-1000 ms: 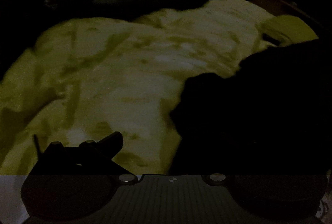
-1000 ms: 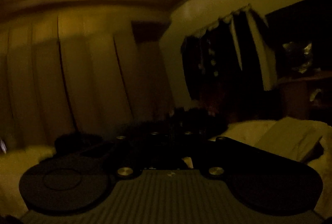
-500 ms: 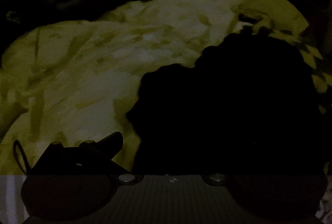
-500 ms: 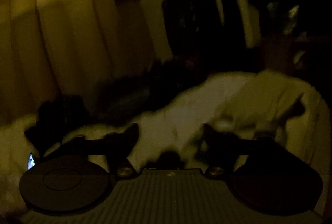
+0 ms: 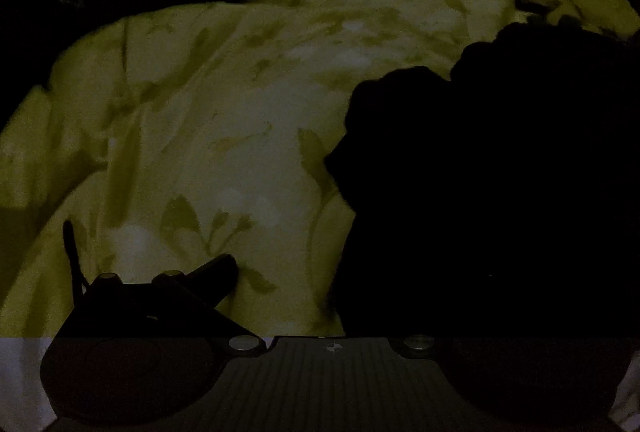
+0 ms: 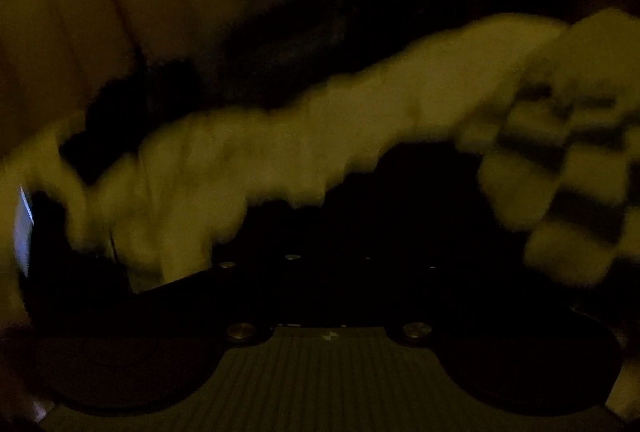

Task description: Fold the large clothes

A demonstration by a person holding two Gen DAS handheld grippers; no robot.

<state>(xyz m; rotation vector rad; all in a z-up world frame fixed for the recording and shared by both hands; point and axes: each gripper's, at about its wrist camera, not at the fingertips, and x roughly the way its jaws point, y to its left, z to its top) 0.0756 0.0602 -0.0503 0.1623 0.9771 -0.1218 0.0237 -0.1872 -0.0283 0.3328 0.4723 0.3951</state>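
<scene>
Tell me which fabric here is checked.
The cloth at the right in the right wrist view; the sheet is floral, the garment plain black.

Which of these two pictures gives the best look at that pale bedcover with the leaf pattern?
The left wrist view: the bedcover fills it, sharp enough to show leaves and creases. In the right wrist view it is only a blurred pale band with no pattern visible.

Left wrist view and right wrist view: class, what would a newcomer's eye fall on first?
First, the pale leaf-patterned bedcover filling the left wrist view, bright against the dim room. Next, the big black garment heaped on its right side. In the blurred right wrist view, a checked cloth stands out at the right edge.
</scene>
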